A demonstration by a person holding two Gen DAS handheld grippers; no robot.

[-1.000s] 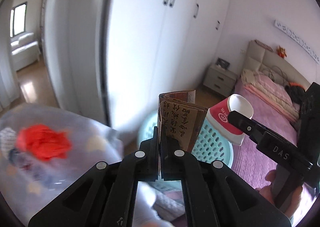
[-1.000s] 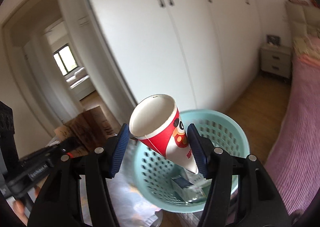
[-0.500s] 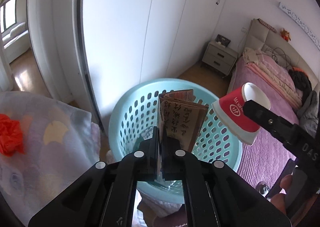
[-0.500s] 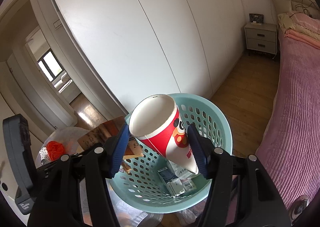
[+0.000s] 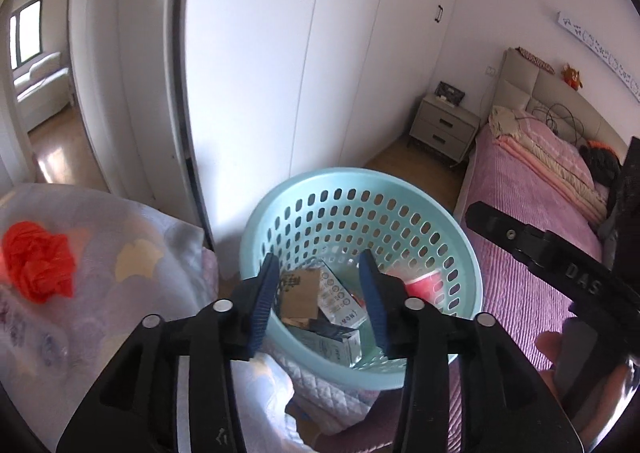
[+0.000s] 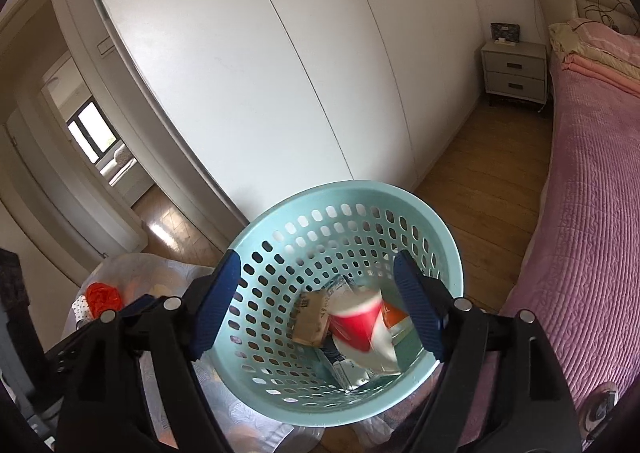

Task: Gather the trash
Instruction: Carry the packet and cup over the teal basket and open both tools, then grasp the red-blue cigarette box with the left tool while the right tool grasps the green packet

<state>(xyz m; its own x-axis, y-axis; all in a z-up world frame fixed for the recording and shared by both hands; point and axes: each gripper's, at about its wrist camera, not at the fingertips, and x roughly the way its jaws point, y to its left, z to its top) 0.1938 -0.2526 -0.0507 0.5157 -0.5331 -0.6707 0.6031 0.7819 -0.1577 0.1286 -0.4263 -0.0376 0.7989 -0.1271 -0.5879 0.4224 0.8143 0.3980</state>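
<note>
A light teal perforated basket [image 5: 456,241] [image 6: 280,225] stands on the floor below both grippers. Inside it lie a brown paper packet [image 5: 301,291] [image 6: 310,317], a red and white paper cup [image 6: 362,327] [image 5: 424,280], blurred in the right wrist view, and small cartons [image 5: 340,301]. My left gripper [image 5: 320,301] is open and empty above the basket. My right gripper [image 6: 318,305] is open and empty above it too; it shows in the left wrist view [image 5: 532,249]. A crumpled red bag [image 5: 38,261] [image 6: 103,297] lies on a patterned cloth at the left.
White wardrobe doors [image 6: 280,73] stand behind the basket. A bed with a pink cover [image 5: 540,181] [image 6: 592,193] is to the right, a grey nightstand [image 5: 442,125] beyond it. A doorway [image 6: 92,141] opens at the left onto wooden floor.
Both grippers have opened over the basket. The brown packet left my left gripper and the red cup left my right gripper; both now lie in the basket.
</note>
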